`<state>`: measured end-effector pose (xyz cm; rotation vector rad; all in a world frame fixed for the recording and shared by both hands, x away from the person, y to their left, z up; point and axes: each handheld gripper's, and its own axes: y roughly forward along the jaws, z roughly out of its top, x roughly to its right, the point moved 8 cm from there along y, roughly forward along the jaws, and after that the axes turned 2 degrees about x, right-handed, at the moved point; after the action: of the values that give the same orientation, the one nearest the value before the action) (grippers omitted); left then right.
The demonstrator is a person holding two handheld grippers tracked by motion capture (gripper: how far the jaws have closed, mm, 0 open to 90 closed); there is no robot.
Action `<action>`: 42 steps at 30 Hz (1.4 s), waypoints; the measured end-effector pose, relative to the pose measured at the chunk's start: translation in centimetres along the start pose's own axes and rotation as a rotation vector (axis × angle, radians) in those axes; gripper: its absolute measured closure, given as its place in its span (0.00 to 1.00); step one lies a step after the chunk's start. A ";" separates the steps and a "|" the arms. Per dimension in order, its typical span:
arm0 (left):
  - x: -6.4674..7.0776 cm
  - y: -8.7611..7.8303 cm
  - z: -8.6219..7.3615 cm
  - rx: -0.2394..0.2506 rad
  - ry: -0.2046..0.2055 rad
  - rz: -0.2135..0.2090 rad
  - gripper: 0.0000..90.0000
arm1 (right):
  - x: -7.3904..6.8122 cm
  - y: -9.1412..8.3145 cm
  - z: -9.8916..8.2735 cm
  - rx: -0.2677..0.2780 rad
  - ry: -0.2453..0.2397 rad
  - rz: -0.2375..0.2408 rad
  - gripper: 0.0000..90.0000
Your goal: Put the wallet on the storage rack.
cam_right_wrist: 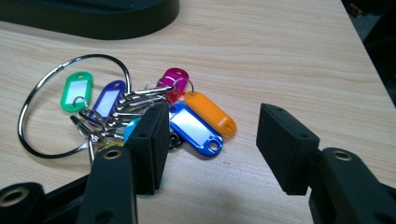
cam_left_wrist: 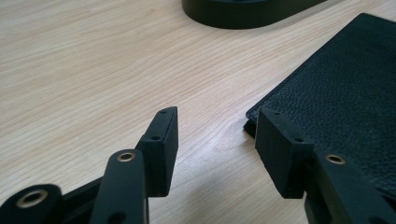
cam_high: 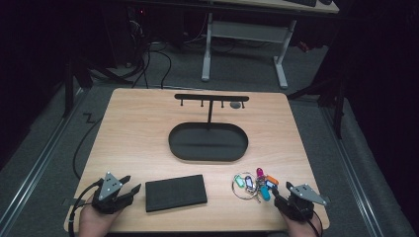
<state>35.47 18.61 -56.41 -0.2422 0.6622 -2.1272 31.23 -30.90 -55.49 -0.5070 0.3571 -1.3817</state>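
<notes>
The right gripper [cam_right_wrist: 212, 140] is hovering with jaws spread just beside the key ring [cam_right_wrist: 70, 105] with its coloured tags, which is lying near the black oval tray [cam_high: 207, 143]. The left gripper [cam_left_wrist: 215, 140] is standing spread and empty at the black leather wallet's [cam_left_wrist: 345, 93] corner.

The table [cam_high: 148, 123] is showing a pale wood grain. The wallet [cam_high: 175, 192] is showing pebbled black, and the tray [cam_high: 207, 143] and rack [cam_high: 211, 98] are showing plain black. The key tags [cam_right_wrist: 187, 121] are showing green, blue, magenta, orange and cyan on a silver ring [cam_right_wrist: 28, 107].
</notes>
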 end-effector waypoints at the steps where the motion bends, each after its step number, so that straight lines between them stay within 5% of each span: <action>1: 0.0 0.0 -0.1 -0.003 -0.003 0.001 0.55 | -0.1 0.1 0.0 0.003 -0.001 0.007 0.49; 12: 0.2 0.1 -0.6 -0.023 -0.018 -0.030 0.68 | -0.3 0.3 0.0 0.005 -0.008 0.027 0.49; 19: 1.6 -0.3 -1.5 -0.058 0.006 -0.042 0.72 | -1.0 1.0 0.8 0.034 -0.044 0.054 0.51; 31: 4.5 -1.0 -2.4 -0.105 0.044 -0.065 0.89 | -1.6 1.8 2.6 0.094 -0.019 0.094 0.51; 42: 5.4 -0.8 -2.5 -0.115 0.076 -0.061 0.94 | -1.0 2.0 2.5 0.108 0.018 0.107 0.45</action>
<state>30.66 15.62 -58.37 -0.2485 0.8323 -2.1682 34.02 -29.41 -54.49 -0.3817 0.3181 -1.2952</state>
